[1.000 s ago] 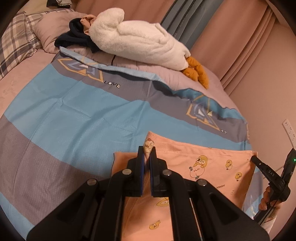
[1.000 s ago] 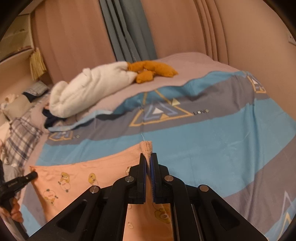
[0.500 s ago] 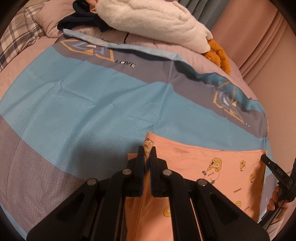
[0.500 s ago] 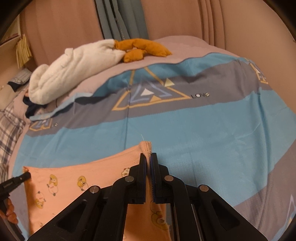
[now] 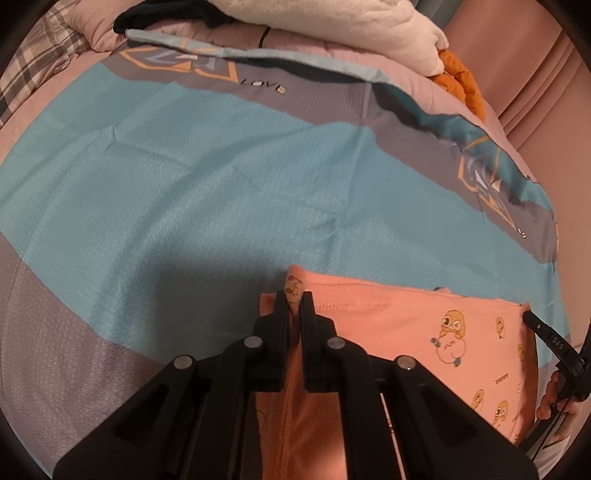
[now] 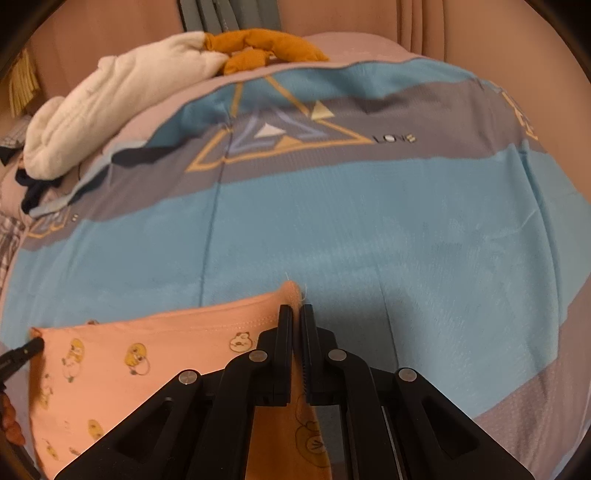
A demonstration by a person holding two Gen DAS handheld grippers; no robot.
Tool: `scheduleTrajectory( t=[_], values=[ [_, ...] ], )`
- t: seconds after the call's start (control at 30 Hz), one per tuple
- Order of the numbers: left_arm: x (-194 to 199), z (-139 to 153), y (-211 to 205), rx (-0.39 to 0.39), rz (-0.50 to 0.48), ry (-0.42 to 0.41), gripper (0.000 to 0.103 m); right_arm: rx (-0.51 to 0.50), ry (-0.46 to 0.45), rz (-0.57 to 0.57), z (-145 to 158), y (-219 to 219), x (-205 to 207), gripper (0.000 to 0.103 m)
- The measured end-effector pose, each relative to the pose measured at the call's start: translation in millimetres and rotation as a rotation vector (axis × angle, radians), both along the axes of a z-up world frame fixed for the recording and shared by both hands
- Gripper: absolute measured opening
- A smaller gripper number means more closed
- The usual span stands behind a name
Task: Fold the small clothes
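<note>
A small orange garment (image 5: 424,328) printed with yellow cartoon chicks is stretched between my two grippers, low over the blue and grey bedspread (image 5: 184,192). My left gripper (image 5: 294,299) is shut on the garment's left corner, a tuft of cloth poking out past the tips. In the right wrist view my right gripper (image 6: 297,314) is shut on the opposite corner of the orange garment (image 6: 147,354). The far edge of the cloth lies close to the bedspread (image 6: 369,229). Each view shows the other gripper's black tip at the garment's far side.
A white plush bundle (image 6: 110,96) with an orange soft toy (image 6: 266,44) lies at the head of the bed. Dark clothing (image 5: 166,18) and a plaid pillow (image 5: 40,62) sit at the far left. Pink curtains (image 5: 535,74) and a wall border the bed.
Both grippers have sunk toward the bed with the garment between them and tipped further down. The plush bundle has slid toward the top of both views. The garment's front edge now lies lower.
</note>
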State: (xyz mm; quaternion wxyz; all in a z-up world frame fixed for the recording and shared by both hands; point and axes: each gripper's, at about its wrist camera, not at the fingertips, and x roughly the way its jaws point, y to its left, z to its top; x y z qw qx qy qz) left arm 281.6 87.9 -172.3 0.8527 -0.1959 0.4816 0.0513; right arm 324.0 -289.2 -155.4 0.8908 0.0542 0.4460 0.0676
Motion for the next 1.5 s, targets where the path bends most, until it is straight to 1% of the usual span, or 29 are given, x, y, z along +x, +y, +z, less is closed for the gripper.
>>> scheduleTrajectory(
  t=[0.1, 0.23, 0.27, 0.3, 0.37, 0.43, 0.47, 0.5, 0.53, 0.57, 0.6, 0.63, 0.7, 0.8, 0.9, 0.97, 1.03, 1.17, 1.2, 1.33, 1.4, 1.43, 1.5],
  values=[
    [0.4, -2.6, -0.3, 0.005, 0.0, 0.002, 0.008, 0.001, 0.017, -0.005, -4.9, -1.5, 2.7, 0.006],
    [1.7, -5.7, 2.5, -0.015, 0.008, 0.017, 0.008, -0.012, 0.028, -0.007, -6.3, -0.6, 4.9, 0.006],
    [3.3, -5.2, 2.6, -0.018, 0.011, 0.018, 0.008, -0.024, 0.025, -0.007, -5.2, 0.4, 4.4, 0.006],
    [2.9, -3.9, 2.9, -0.018, 0.013, 0.021, 0.009, -0.057, 0.012, -0.013, -3.3, 1.8, 2.7, 0.006],
    [1.2, -0.8, 1.1, -0.009, 0.01, 0.024, 0.008, -0.067, -0.006, -0.013, 1.5, 1.5, -1.1, 0.006],
    [-4.6, 7.1, -1.2, 0.007, 0.003, 0.024, 0.015, -0.06, -0.002, -0.011, 7.7, -1.6, -5.2, 0.006],
    [-9.0, 12.1, -2.0, 0.014, 0.003, 0.02, 0.024, -0.057, -0.005, -0.012, 11.8, -3.1, -7.9, 0.006],
    [-14.8, 17.8, -2.2, 0.019, 0.009, 0.009, 0.037, -0.054, -0.014, -0.014, 17.3, -5.7, -11.8, 0.006],
    [-19.0, 21.5, -1.8, 0.021, 0.015, -0.003, 0.042, -0.047, -0.035, -0.015, 26.8, -9.6, -20.1, 0.012],
    [-27.3, 29.1, -0.8, 0.022, 0.028, -0.024, 0.051, -0.041, -0.049, -0.018, 31.9, -11.9, -25.8, 0.017],
    [-38.3, 38.0, 0.6, 0.019, 0.039, -0.05, 0.058, -0.028, -0.07, -0.021, 39.4, -15.6, -34.5, 0.034],
    [-44.2, 42.9, 1.0, 0.016, 0.044, -0.062, 0.061, 0.002, -0.102, -0.024, 49.4, -22.0, -47.8, 0.05],
    [-66.2, 56.0, 2.5, 0.003, 0.053, -0.093, 0.071, 0.041, -0.135, -0.024, 59.4, -29.1, -63.4, 0.056],
    [-92.9, 65.8, 2.0, -0.017, 0.061, -0.109, 0.076, 0.091, -0.157, -0.03, 70.1, -41.9, -91.8, 0.057],
    [-117.0, 67.1, 0.3, -0.029, 0.067, -0.106, 0.079, 0.153, -0.158, -0.049, 69.9, -53.7, -117.5, 0.065],
    [-130.0, 64.3, -1.4, -0.041, 0.069, -0.1, 0.08, 0.18, -0.15, -0.07, 64.9, -59.8, -131.4, 0.065],
    [-145.2, 55.6, -3.3, -0.068, 0.077, -0.083, 0.08, 0.194, -0.123, -0.088, 53.7, -62.8, -145.7, 0.065],
    [-166.5, 37.0, -7.1, -0.127, 0.07, -0.057, 0.079, 0.217, -0.074, -0.103, 35.6, -62.0, -165.5, 0.065],
    [-171.5, 29.1, -7.4, -0.154, 0.072, -0.051, 0.078, 0.231, -0.052, -0.105, 27.6, -61.3, -169.4, 0.065],
    [-176.1, 10.2, -9.5, -0.225, 0.076, -0.028, 0.076, 0.271, 0.02, -0.109, 6.0, -59.1, -181.0, 0.065],
    [-174.6, 1.8, -14.6, -0.226, 0.061, -0.018, 0.072, 0.258, 0.037, -0.115, 0.5, -55.6, -183.4, 0.065],
    [-173.3, -0.5, -17.2, -0.217, 0.056, -0.02, 0.072, 0.258, 0.041, -0.116, -3.2, -54.1, -183.8, 0.065],
    [-171.5, -1.0, -20.3, -0.213, 0.055, -0.048, 0.07, 0.29, 0.061, -0.115, -11.3, -52.8, -183.1, 0.065]
  ],
)
